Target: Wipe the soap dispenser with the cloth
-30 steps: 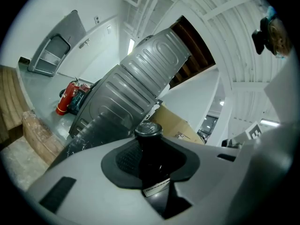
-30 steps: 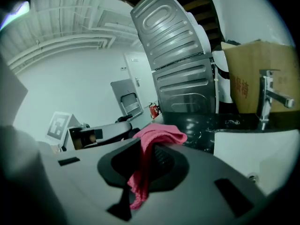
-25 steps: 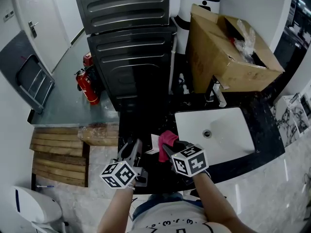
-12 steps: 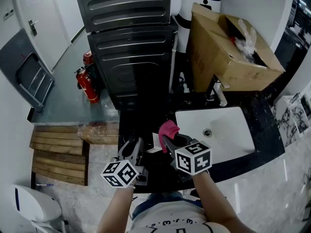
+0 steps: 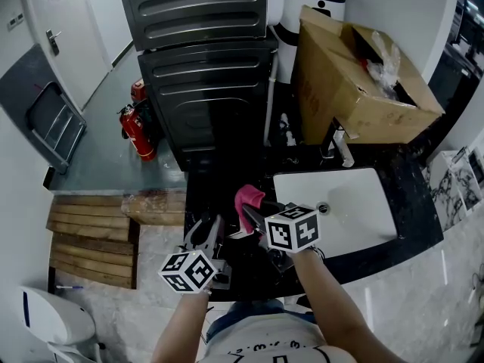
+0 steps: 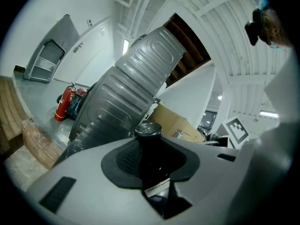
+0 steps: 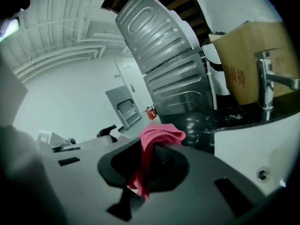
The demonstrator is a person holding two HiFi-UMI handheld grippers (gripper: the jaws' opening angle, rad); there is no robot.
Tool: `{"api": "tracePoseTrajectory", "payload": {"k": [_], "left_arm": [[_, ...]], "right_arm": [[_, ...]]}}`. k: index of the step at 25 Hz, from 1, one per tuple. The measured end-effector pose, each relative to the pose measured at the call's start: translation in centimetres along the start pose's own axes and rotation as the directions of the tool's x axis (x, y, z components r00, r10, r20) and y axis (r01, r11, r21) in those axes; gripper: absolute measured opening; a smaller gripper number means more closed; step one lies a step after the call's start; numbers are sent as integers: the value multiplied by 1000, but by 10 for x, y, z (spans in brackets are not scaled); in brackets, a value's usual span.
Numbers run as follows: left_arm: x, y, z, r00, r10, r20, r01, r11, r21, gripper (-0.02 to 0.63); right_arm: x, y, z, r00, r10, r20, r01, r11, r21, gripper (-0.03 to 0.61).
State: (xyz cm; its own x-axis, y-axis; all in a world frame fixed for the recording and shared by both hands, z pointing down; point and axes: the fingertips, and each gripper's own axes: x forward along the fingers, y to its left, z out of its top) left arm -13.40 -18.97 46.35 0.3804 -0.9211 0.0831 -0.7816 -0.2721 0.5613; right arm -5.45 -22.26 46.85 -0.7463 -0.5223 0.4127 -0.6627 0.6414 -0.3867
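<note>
A dark soap dispenser (image 6: 150, 156) with a round cap sits upright between the pads of my left gripper (image 6: 151, 170), which is shut on it. In the head view my left gripper (image 5: 206, 237) is at the black counter's (image 5: 378, 252) front left, and the dark bottle is hard to pick out there. My right gripper (image 7: 151, 165) is shut on a pink cloth (image 7: 158, 137), which bunches out above its pads. In the head view the right gripper (image 5: 248, 212) holds the cloth (image 5: 248, 198) just right of and slightly beyond the left gripper's tips.
A white sink (image 5: 336, 210) with a chrome faucet (image 5: 338, 144) lies to the right. Behind it stands an open cardboard box (image 5: 352, 74). Two stacked dark grey machines (image 5: 204, 66) rise beyond the counter. A red fire extinguisher (image 5: 134, 131) stands on the floor at left.
My right gripper has carried the pink cloth left and a little up, closer to the left gripper. The left gripper and the dispenser have stayed put.
</note>
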Motion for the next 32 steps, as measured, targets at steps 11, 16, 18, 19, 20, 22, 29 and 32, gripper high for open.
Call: {"api": "tracePoseTrajectory", "payload": {"k": [11, 16, 18, 19, 20, 22, 29, 32], "left_arm": [[11, -28, -6, 996, -47, -75, 63, 970, 235, 107], [28, -58, -24, 987, 3, -163, 80, 863, 499, 94], [33, -62, -28, 986, 34, -166, 62, 839, 541, 94], [35, -63, -29, 985, 43, -165, 57, 831, 554, 94], [36, -63, -29, 985, 46, -166, 56, 826, 561, 94], [36, -65, -30, 982, 30, -184, 81, 821, 565, 94], [38, -67, -43, 932, -84, -353, 293, 749, 594, 256], [43, -62, -44, 920, -104, -377, 328, 732, 597, 256]], "right_arm": [[-27, -53, -34, 984, -153, -93, 159, 985, 61, 49], [-61, -56, -13, 986, -163, 47, 156, 980, 127, 49], [-76, -54, -5, 981, -170, 94, 160, 981, 113, 49], [-84, -53, -2, 978, -171, 117, 159, 981, 110, 49], [-92, -54, 2, 975, -174, 138, 159, 981, 109, 49], [-106, -58, 7, 968, -187, 169, 169, 979, 113, 49], [-128, -74, 9, 954, -227, 196, 200, 968, 150, 49], [-127, -72, 9, 956, -218, 198, 192, 971, 144, 49]]}}
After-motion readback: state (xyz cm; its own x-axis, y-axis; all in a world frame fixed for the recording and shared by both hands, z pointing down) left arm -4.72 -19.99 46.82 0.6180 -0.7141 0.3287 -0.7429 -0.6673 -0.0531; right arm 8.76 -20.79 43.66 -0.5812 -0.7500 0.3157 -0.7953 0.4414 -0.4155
